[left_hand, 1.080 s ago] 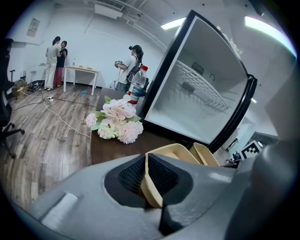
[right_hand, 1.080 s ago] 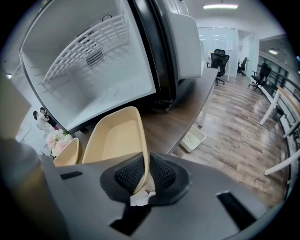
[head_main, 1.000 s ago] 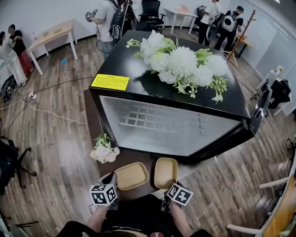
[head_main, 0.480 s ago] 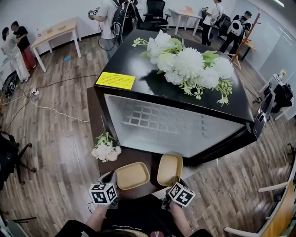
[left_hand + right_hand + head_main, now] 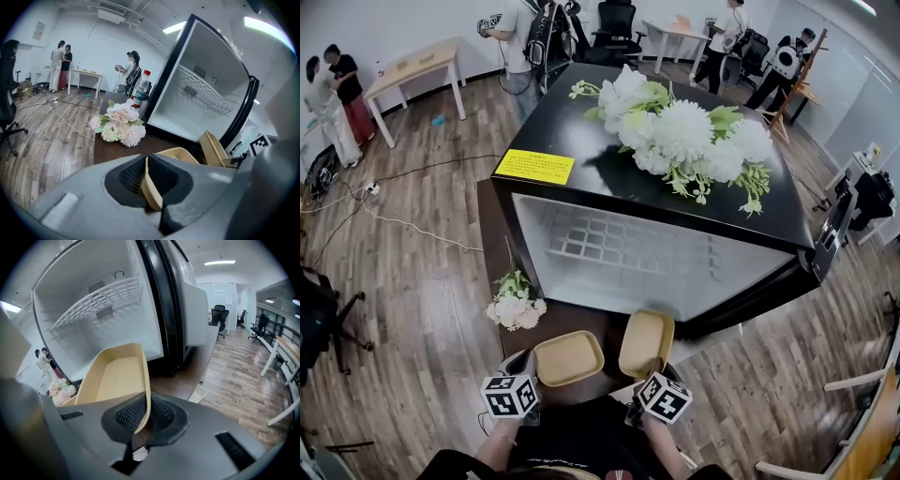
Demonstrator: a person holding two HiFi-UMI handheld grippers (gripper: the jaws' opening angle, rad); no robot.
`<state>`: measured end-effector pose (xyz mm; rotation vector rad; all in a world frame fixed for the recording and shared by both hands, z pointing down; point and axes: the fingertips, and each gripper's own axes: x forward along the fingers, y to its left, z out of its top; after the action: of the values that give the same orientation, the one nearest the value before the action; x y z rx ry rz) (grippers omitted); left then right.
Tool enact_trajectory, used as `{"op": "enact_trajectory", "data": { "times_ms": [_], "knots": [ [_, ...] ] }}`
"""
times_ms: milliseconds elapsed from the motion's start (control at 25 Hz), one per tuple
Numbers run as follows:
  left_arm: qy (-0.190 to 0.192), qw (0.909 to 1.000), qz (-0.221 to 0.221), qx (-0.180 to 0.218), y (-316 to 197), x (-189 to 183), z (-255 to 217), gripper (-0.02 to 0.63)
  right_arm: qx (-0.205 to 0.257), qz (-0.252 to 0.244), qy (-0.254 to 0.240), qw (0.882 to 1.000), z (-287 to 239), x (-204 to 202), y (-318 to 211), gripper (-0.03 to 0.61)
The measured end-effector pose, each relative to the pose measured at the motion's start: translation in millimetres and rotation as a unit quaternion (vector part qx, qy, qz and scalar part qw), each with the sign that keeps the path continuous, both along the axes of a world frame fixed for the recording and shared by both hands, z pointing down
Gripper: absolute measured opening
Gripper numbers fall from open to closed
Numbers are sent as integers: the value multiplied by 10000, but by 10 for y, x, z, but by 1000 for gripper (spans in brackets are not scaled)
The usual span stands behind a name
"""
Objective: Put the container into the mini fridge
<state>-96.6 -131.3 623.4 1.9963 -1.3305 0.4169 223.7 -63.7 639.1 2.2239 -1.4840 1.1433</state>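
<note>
The mini fridge bears a yellow label, print unreadable.

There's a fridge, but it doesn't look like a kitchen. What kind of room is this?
Probably an office or workroom, not a home: plain desks stand by the walls, a black swivel chair sits at the back, and cables trail over the wooden floor.
</note>
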Motion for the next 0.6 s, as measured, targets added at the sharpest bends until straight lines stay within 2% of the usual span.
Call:
{"op": "enact_trajectory", "data": {
  "times_ms": [440, 600],
  "knots": [
    [4, 10000, -83, 18, -28, -42, -2, 11, 53, 64, 197, 9998, -141, 154, -240, 21],
    [175, 9998, -12, 127, -34, -10, -52, 11, 156, 55, 197, 9997, -196, 184, -370, 21]
  ]
}}
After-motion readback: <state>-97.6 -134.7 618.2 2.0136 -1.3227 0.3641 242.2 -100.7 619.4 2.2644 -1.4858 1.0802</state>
